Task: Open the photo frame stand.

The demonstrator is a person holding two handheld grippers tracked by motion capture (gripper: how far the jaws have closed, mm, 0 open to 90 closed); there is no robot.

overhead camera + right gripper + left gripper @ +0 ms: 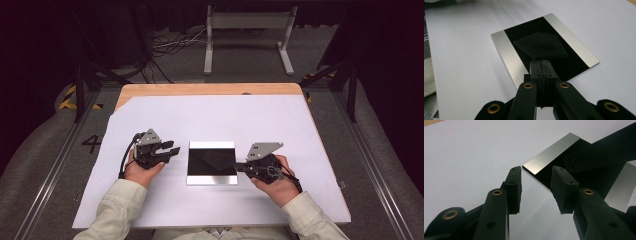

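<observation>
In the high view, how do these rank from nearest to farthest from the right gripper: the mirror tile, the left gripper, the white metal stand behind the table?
1. The mirror tile: just beside the right gripper, whose jaw tips reach its right edge.
2. The left gripper: across the tile, on its left side.
3. The white metal stand: on the floor, beyond the table's far edge.

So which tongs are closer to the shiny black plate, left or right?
Right. The right tongs are shut, their tips over the shiny black plate at its right edge. The left tongs are open, beside the plate's left edge with a small gap.
</observation>
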